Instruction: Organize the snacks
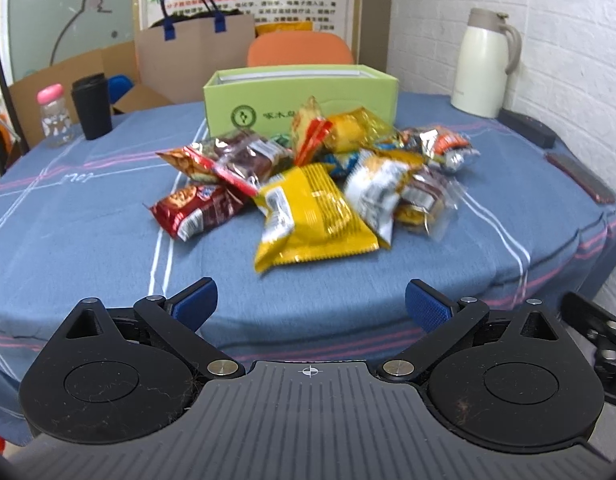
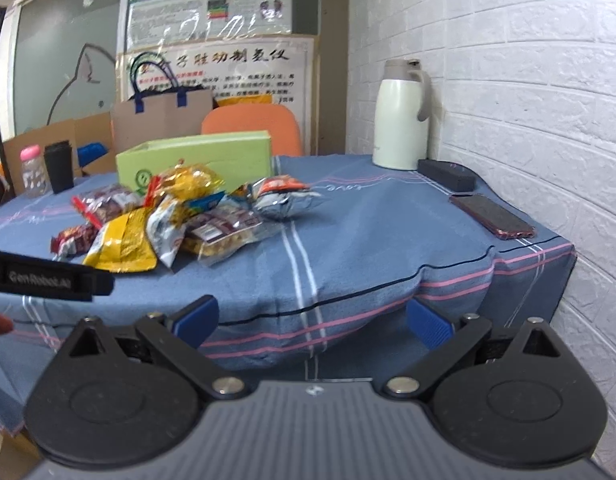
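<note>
Over the near edge of the table [image 1: 67,240], draped in blue checked cloth, I hold both tools low and level; my left gripper [image 1: 311,304] with fingers spread wide and nothing between them, facing the snack pile [image 1: 308,184]; my right gripper [image 2: 312,320] likewise agape and empty, off toward the table's right corner, the pile ahead to its left.

Behind the table: brown paper bag [image 1: 191,56] with blue handles; orange chair back [image 1: 299,50].

On the cloth: cream thermos jug [image 1: 484,64] at the far right by the brick wall; green box [image 1: 299,100], open-topped, contents hidden from me, directly behind the pile and touching it; large yellow packet [image 1: 312,220] nearest me; red packet [image 1: 195,208] at the pile's left; black tumbler [image 1: 91,106] and pink-capped bottle [image 1: 53,116] far left; phone [image 2: 492,216] on the right edge.
</note>
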Demonstrator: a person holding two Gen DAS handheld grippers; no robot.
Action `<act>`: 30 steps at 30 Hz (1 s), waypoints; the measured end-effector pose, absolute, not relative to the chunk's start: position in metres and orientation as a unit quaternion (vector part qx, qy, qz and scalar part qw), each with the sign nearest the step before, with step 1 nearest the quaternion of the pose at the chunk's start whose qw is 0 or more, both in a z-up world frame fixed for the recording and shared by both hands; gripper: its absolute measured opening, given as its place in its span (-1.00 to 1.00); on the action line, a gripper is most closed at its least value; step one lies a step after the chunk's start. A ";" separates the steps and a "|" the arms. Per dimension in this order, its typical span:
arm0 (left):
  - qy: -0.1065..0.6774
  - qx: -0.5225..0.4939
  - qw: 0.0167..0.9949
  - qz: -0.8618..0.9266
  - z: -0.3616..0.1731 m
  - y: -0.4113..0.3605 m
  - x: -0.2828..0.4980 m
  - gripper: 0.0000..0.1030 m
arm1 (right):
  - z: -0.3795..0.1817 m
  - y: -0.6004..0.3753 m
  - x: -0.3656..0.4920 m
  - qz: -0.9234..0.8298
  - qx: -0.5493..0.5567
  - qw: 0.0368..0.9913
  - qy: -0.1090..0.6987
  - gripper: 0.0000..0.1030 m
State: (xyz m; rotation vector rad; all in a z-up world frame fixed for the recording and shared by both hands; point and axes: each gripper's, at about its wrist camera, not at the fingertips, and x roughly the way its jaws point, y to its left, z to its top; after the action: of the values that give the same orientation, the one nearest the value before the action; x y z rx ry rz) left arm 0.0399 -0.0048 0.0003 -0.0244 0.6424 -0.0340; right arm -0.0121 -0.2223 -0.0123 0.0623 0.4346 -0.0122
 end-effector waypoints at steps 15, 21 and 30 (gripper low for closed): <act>0.346 -0.079 0.935 0.000 0.005 0.057 0.093 0.71 | -0.023 -0.196 0.109 0.105 0.037 0.957 0.269 0.92; 0.361 -0.112 0.925 -0.039 0.010 0.063 0.104 0.50 | -0.007 -0.188 0.100 0.202 0.041 0.938 0.277 0.92; 0.343 -0.127 0.930 0.030 0.029 0.112 0.106 0.58 | 0.007 -0.113 0.120 0.380 0.044 0.883 0.272 0.92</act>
State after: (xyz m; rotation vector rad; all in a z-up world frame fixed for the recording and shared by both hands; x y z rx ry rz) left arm 0.1059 0.1119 0.0291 -0.2607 0.7033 0.0608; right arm 0.1204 -0.1125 0.0073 0.0922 0.5668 0.7901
